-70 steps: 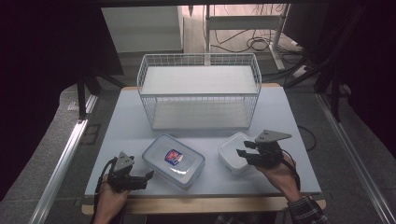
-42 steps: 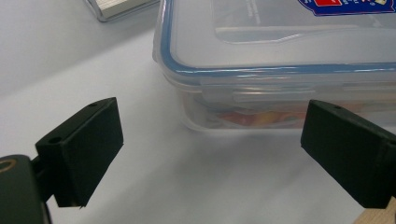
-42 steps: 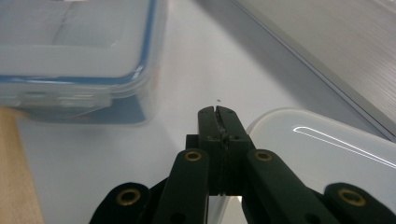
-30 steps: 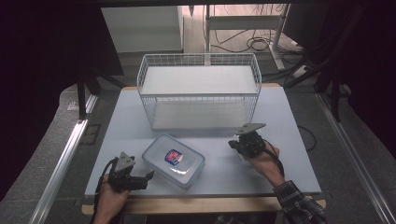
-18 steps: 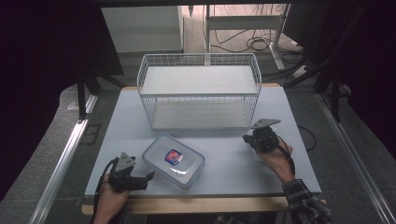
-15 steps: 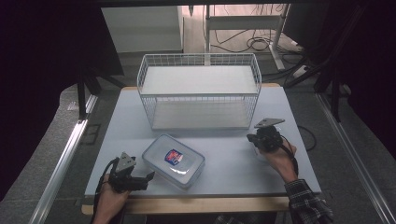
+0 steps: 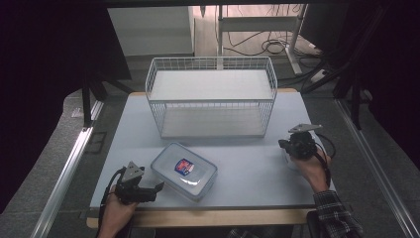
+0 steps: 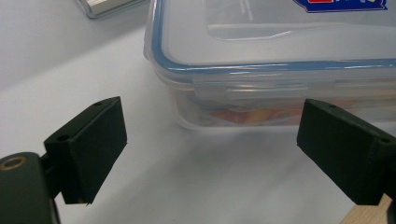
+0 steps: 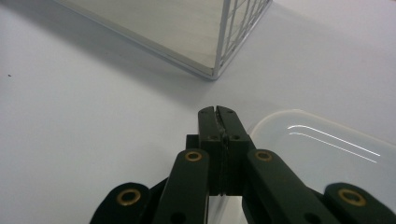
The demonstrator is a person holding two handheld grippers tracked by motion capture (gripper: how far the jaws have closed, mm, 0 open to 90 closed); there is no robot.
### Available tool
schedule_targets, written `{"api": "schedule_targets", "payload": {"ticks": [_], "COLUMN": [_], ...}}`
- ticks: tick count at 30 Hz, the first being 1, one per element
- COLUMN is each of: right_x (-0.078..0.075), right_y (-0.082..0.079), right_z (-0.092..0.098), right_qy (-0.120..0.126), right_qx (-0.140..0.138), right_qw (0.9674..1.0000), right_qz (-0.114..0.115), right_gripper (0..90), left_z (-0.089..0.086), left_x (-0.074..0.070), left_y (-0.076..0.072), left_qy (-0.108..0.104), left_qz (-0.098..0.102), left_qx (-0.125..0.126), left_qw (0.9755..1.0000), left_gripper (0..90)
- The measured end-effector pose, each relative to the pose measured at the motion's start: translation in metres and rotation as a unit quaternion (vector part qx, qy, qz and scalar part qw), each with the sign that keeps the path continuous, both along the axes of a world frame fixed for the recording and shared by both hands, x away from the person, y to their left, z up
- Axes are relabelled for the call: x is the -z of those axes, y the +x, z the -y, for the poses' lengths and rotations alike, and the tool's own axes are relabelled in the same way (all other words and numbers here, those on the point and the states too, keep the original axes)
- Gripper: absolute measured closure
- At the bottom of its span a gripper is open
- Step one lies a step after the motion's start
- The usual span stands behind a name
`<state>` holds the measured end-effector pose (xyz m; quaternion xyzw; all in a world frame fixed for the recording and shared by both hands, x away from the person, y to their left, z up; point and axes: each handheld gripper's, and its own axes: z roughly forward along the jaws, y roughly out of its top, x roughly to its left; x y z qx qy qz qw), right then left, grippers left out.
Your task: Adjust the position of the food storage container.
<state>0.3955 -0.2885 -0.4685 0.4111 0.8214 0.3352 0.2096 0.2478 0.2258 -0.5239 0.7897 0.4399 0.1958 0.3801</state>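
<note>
Table [image 7: 247, 168]: wire basket [image 7: 212, 96] at back, front half bare. Lidded box [image 7: 184, 171] front-left; red-blue label, writing unreadable. Left gripper [image 7: 154, 188] wide open, facing the box's side, apart. Right gripper [image 9: 218, 116] pinched on a clear tub [image 9: 327, 149] rim near the right edge.

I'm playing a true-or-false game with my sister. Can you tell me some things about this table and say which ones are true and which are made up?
1. The left gripper has its jaws wide open. True.
2. The box near the left gripper has its lid off. False: the lid with the blue seal is on it.
3. The right gripper is open. False: its jaws are shut together, with the clear tub just beside them.
4. The wire basket stands at the far side of the table. True.
5. The box sits inside the basket. False: it lies on the table in front of it.
</note>
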Motion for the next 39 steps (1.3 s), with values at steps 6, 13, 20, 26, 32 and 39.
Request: {"api": "schedule_targets", "payload": {"ticks": [6,13,20,26,32,39], "right_x": [-0.004,-0.007,-0.011,-0.011,-0.008,-0.003], "right_y": [-0.008,-0.018,-0.034,-0.047,-0.06,-0.076], "right_z": [-0.006,-0.013,-0.027,-0.04,-0.053,-0.069], "right_qy": [0.006,0.012,0.022,0.01,0.005,0.024], "right_qx": [-0.017,-0.038,-0.076,-0.1,-0.117,-0.144], "right_qw": [0.9998,0.9992,0.9967,0.9945,0.9926,0.9891], "right_qz": [0.01,0.008,0.019,0.03,0.03,0.017], "right_gripper": [87.0,83.2,88.7,89.4,89.4,89.4], "left_z": [-0.007,-0.019,-0.033,-0.045,-0.061,-0.047], "left_x": [-0.001,-0.005,-0.009,-0.006,-0.004,-0.001], "left_y": [0.001,0.004,0.017,0.03,0.038,0.055], "left_qy": [-0.025,-0.023,-0.053,-0.061,-0.066,-0.029], "left_qz": [-0.014,-0.017,-0.037,-0.044,-0.04,-0.049], "left_qx": [-0.005,-0.014,-0.005,0.021,0.0,-0.002], "left_qw": [0.9996,0.9995,0.9979,0.9969,0.997,0.9984], "left_gripper": [6.8,14.0,31.4,46.0,62.9,89.7]}}
